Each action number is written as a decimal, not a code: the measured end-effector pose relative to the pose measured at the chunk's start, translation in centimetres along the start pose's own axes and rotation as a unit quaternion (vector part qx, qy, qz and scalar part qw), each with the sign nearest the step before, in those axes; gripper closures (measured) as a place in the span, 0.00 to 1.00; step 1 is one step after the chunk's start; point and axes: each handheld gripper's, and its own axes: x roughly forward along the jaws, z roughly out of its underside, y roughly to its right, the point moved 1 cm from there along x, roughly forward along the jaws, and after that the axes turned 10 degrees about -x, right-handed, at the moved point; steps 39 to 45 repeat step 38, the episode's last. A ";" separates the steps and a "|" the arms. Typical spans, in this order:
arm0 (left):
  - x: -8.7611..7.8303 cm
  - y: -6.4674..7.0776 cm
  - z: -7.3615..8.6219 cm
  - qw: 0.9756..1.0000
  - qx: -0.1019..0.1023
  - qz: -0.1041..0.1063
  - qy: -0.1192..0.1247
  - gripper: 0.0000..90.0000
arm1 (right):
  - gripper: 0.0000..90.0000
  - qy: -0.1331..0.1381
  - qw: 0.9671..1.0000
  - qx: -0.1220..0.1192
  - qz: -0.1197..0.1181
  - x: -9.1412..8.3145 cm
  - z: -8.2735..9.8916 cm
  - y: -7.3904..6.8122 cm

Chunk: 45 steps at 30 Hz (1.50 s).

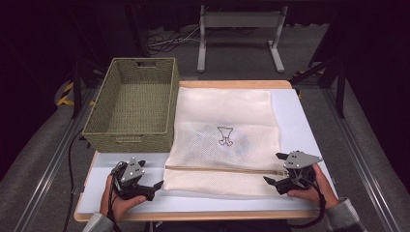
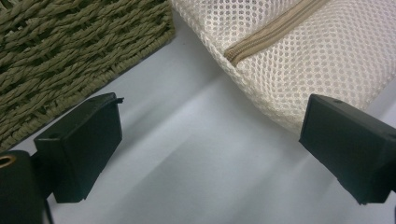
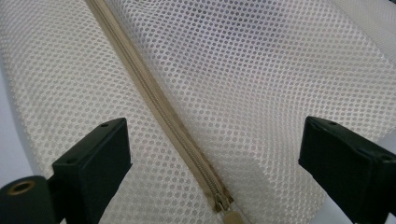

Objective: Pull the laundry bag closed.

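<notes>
One cream mesh laundry bag (image 1: 225, 137) lies flat across the middle of the worktop (image 1: 300, 125), its near edge toward the bottom of the high view, with a single tan zipper (image 1: 220, 169) running left to right just above that edge. A dark shape shows through the mesh near the bag's centre; what it is cannot be told.

The bag looks light, soft and limp: it would likely sag and fold wherever it is lifted, and the open weave should give the pads some bite, so slipping seems a small risk. The zipper tape is the firmest line on it. The zipper pull (image 3: 223, 201) sits at the bottom centre of the right gripper view, and looks like the natural spot to pinch, while the bag's corner (image 2: 243, 60) beside the zipper's other end suits a steadying grip.

There are two tongs. The left tongs (image 1: 153, 186), at lower left of the high view, stand wide apart with only bare worktop between the jaws, just short of that corner. The right tongs (image 1: 273, 169), at lower right, are equally wide, holding nothing, with the zipper running between the jaws.

One woven basket (image 1: 133, 104) stands at upper left, touching the bag's left edge.
</notes>
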 end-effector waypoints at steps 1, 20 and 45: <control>0.0 0.0 0.0 1.000 0.000 0.000 0.000 0.07 | 0.10 0.000 1.000 0.001 0.000 0.0 0.0 0.0; 0.0 0.0 0.0 1.000 -0.002 0.005 0.003 0.07 | 0.11 0.001 1.000 0.001 0.003 0.0 0.0 0.0; 0.3 0.0 -0.2 1.000 -0.001 0.007 0.002 0.07 | 0.11 0.005 1.000 0.002 0.004 -0.1 0.0 0.0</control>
